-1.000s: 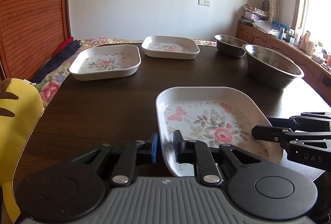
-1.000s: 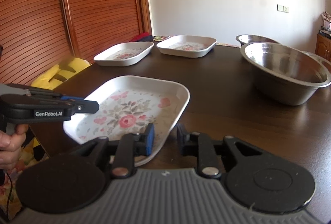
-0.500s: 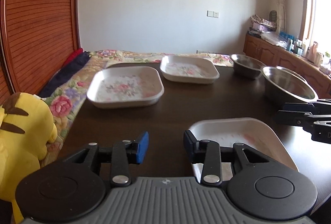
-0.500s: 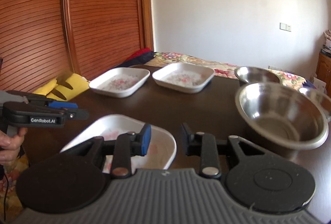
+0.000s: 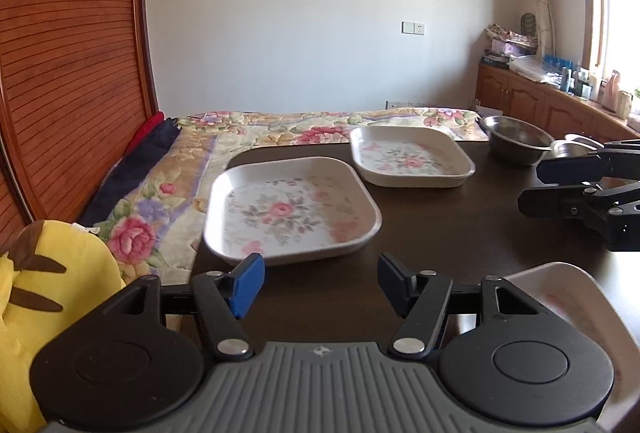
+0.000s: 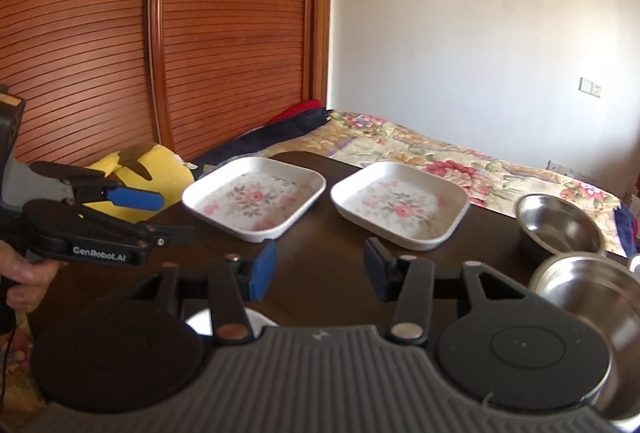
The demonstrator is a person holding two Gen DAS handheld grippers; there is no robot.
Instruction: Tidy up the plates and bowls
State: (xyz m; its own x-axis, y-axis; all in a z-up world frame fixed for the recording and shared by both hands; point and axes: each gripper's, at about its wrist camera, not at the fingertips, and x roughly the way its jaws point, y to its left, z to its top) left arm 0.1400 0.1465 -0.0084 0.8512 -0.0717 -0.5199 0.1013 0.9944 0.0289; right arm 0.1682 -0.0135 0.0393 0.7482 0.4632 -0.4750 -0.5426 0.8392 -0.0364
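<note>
Two white floral plates sit apart on the dark table [image 5: 460, 233]: a nearer one [image 5: 292, 209] [image 6: 256, 201] and a farther one [image 5: 412, 157] [image 6: 400, 205]. A third floral plate [image 5: 560, 285] lies closest, mostly hidden under both grippers; only a white sliver [image 6: 200, 321] shows in the right wrist view. A small steel bowl [image 5: 516, 139] [image 6: 560, 225] stands beside a larger steel bowl [image 6: 592, 293]. My left gripper [image 5: 320, 285] [image 6: 176, 219] is open and holds nothing. My right gripper [image 6: 320, 269] [image 5: 528, 185] is open and holds nothing too.
A yellow plush toy [image 5: 40, 293] [image 6: 140, 173] sits off the table's left edge. A floral bedspread [image 5: 280, 125] lies beyond the far edge. A slatted wooden wall [image 6: 200, 33] runs along the left and a cluttered cabinet [image 5: 540, 101] along the right. A hand [image 6: 24, 281] grips the left tool.
Both grippers have let go of the nearest plate's rim and opened wide. They have risen and now face the two far plates, with the nearest plate dropping low in view.
</note>
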